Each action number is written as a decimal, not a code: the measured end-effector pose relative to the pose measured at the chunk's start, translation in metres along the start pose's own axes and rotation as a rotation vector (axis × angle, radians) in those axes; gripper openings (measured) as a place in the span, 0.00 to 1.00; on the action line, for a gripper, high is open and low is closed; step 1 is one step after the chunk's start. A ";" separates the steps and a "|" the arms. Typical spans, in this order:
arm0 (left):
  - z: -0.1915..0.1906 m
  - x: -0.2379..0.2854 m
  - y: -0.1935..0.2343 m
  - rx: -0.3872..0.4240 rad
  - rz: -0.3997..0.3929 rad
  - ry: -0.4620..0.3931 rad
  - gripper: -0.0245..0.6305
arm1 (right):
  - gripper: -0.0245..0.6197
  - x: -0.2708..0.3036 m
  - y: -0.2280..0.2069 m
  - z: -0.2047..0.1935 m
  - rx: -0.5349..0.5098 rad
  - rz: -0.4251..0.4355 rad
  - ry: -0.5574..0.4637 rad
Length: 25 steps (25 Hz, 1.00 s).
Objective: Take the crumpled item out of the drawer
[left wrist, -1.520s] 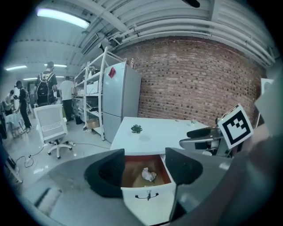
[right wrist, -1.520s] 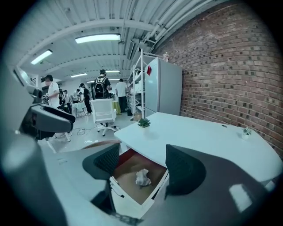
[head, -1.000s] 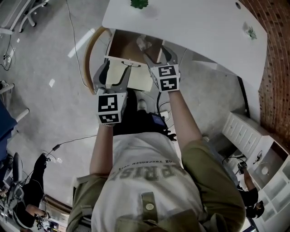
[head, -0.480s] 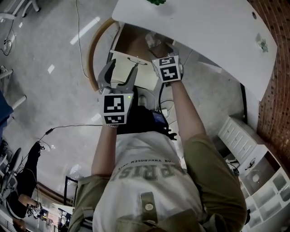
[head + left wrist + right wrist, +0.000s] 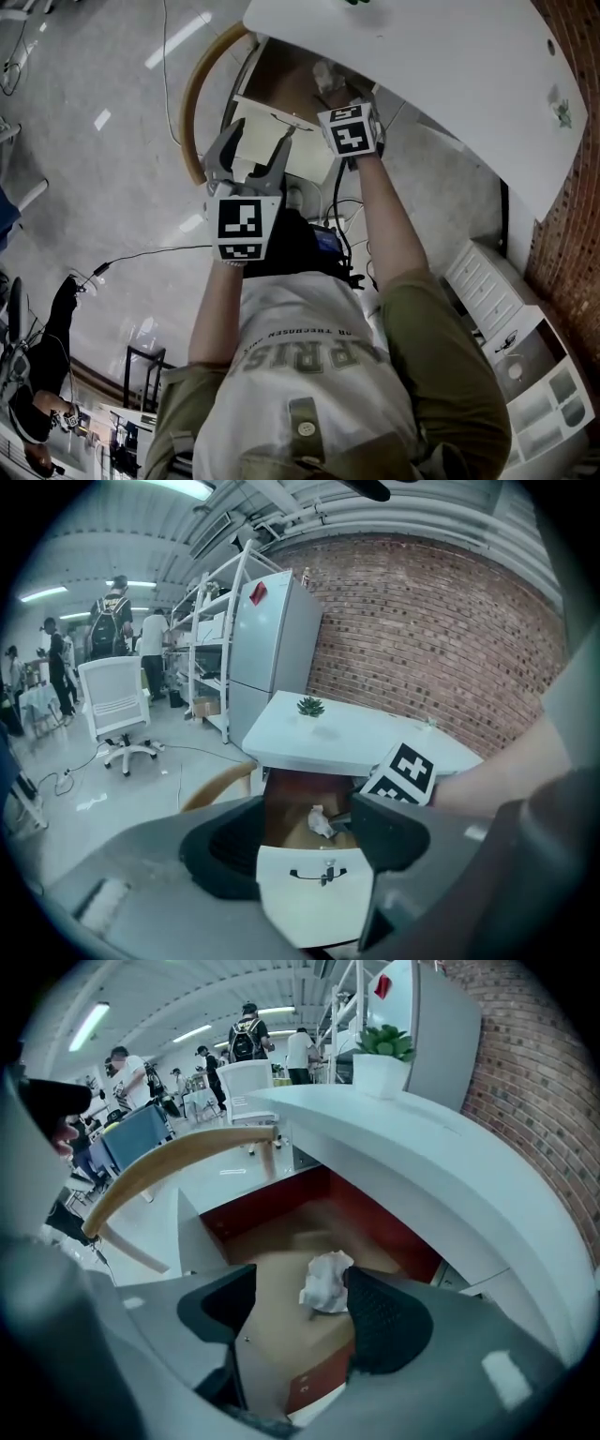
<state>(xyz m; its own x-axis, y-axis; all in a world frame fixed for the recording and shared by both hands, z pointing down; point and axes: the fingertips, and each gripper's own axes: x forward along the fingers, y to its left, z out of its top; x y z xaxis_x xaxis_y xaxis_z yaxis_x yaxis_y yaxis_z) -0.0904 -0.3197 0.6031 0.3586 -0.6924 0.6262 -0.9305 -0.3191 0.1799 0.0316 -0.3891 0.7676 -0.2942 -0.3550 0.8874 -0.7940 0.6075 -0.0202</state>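
My right gripper (image 5: 300, 1309) hangs spread over the crumpled paper (image 5: 326, 1282) in the drawer (image 5: 274, 1274) under the white table (image 5: 422, 1152). Left gripper (image 5: 309, 844) gapes too, brick wall (image 5: 441, 621) beyond.

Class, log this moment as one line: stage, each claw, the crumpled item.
stage: pre-grasp | right claw: open, astride crumpled paper in open drawer | left claw: open, empty

crumpled item (image 5: 326, 1282): showing white
drawer (image 5: 267, 1213): showing red walls, tan floor, white front
desk (image 5: 441, 1166): showing white
wall (image 5: 450, 639): showing red brick pattern
plant (image 5: 310, 706): showing green
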 end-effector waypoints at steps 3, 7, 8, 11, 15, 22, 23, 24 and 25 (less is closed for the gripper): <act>-0.002 0.003 0.005 0.000 -0.002 0.000 0.50 | 0.52 0.011 -0.001 -0.004 -0.047 -0.008 0.041; -0.008 0.006 0.010 -0.005 -0.003 -0.006 0.50 | 0.52 0.027 -0.007 -0.010 -0.067 0.004 0.081; -0.009 0.007 0.011 -0.006 -0.003 -0.008 0.50 | 0.52 0.031 -0.007 -0.010 -0.074 0.008 0.089; -0.013 0.009 0.014 -0.009 -0.002 -0.007 0.50 | 0.52 0.042 -0.006 -0.014 -0.111 0.026 0.125; -0.019 0.009 0.018 -0.014 0.002 -0.006 0.50 | 0.52 0.055 -0.004 -0.024 -0.171 0.047 0.187; -0.025 0.008 0.021 -0.026 0.011 -0.012 0.50 | 0.52 0.079 -0.011 -0.035 -0.205 0.046 0.260; -0.027 0.008 0.021 -0.029 0.013 -0.011 0.50 | 0.52 0.083 -0.012 -0.037 -0.208 0.046 0.273; -0.029 0.008 0.022 -0.031 0.014 -0.009 0.50 | 0.51 0.087 -0.014 -0.039 -0.207 0.044 0.287; -0.031 0.008 0.023 -0.033 0.015 -0.008 0.50 | 0.50 0.090 -0.017 -0.040 -0.203 0.041 0.299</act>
<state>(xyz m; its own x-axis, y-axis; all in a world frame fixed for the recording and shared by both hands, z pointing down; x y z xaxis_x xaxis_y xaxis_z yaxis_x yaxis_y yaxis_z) -0.1115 -0.3123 0.6359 0.3446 -0.7022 0.6230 -0.9378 -0.2870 0.1952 0.0398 -0.4024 0.8661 -0.1309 -0.1221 0.9839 -0.6544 0.7561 0.0068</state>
